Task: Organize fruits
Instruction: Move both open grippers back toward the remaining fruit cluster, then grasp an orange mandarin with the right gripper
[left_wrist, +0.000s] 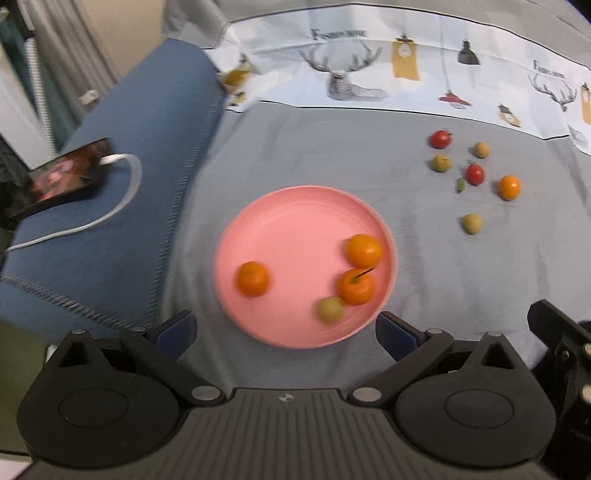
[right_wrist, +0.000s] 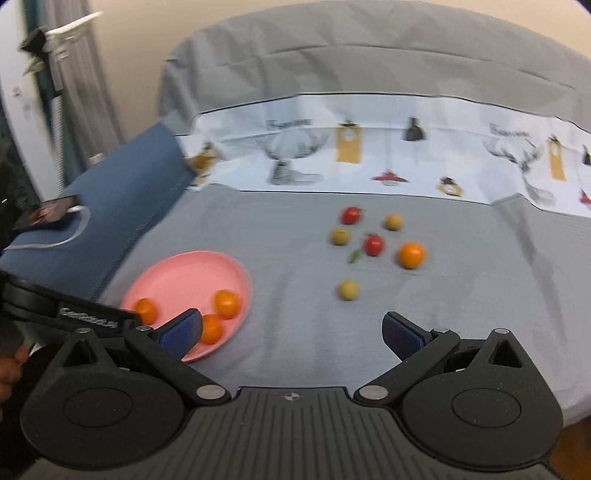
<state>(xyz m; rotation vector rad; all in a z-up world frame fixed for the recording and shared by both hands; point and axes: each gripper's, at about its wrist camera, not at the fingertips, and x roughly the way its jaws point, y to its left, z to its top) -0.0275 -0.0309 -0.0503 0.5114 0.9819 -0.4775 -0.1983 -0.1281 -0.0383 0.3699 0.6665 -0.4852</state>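
Holding 3 round oranges (left_wrist: 364, 251), the smooth pink plate (left_wrist: 280, 221) sits below both released, empty tools (left_wrist: 286, 330) (right_wrist: 291, 332).

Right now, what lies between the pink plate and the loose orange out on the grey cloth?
In the left wrist view, only bare grey cloth separates the pink plate from the loose orange; a yellow-green fruit sits just below that line.

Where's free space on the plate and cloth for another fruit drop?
Pink plate: the far and middle parts are bare. The near-right rim is crowded by two oranges and a green fruit. The grey cloth is bare between the plate and the loose fruit cluster.
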